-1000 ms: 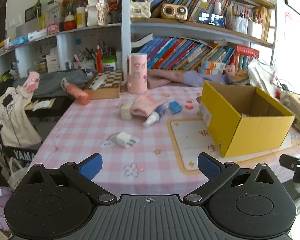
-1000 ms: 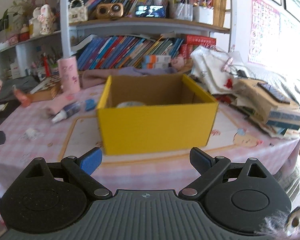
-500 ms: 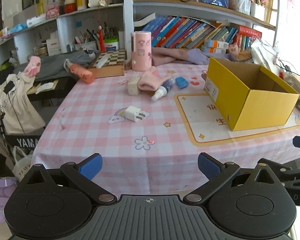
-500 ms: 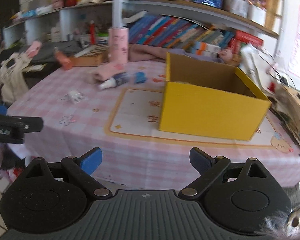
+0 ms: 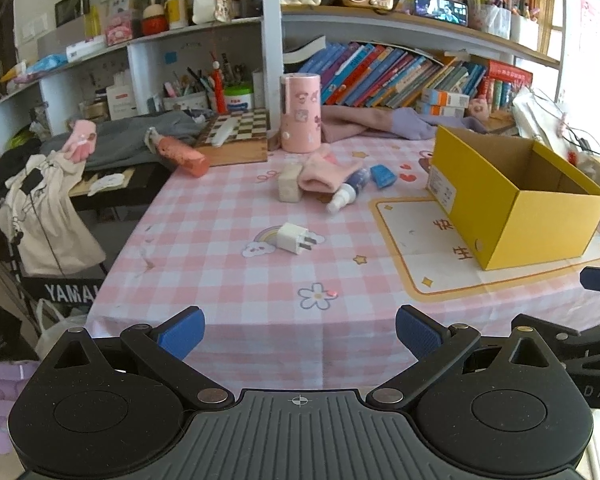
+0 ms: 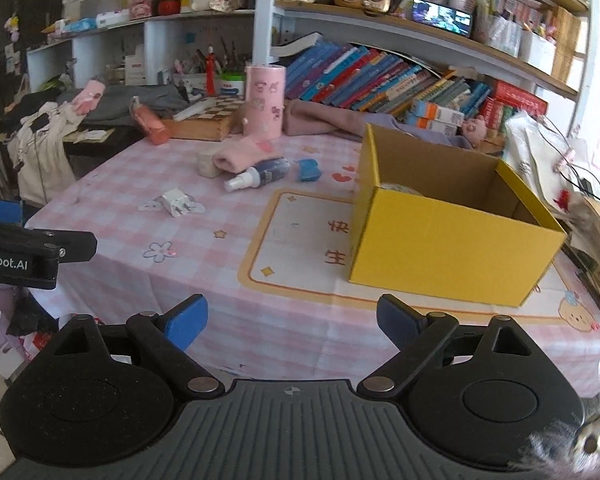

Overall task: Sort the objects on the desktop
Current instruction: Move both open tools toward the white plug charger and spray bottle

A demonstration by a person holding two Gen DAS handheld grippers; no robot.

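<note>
An open yellow cardboard box (image 5: pixel 512 200) (image 6: pixel 452 232) stands on the right of the pink checked table (image 5: pixel 228 280). Loose items lie left of it: a white charger plug (image 5: pixel 294 237) (image 6: pixel 175 202), a spray bottle (image 5: pixel 348 190) (image 6: pixel 260 174), a pink sock (image 5: pixel 326 172) (image 6: pixel 240 156), a beige block (image 5: pixel 289 188) (image 6: pixel 208 164) and a small blue item (image 5: pixel 382 176) (image 6: pixel 309 170). A pale object shows inside the box (image 6: pixel 400 189). My left gripper (image 5: pixel 298 330) and right gripper (image 6: pixel 292 320) are both open and empty, held off the table's front edge.
A pink cylinder (image 5: pixel 300 118), a chessboard box (image 5: pixel 236 136) and an orange bottle (image 5: pixel 180 156) stand at the back. Bookshelves (image 5: pixel 400 76) rise behind. A clothes-draped chair (image 5: pixel 48 208) is left of the table. Stacked books and papers (image 6: pixel 596 240) lie right of the box.
Both grippers have pulled back from the table, so the whole tabletop and its front edge now show. The right view has swung left. Both stay open and empty.
</note>
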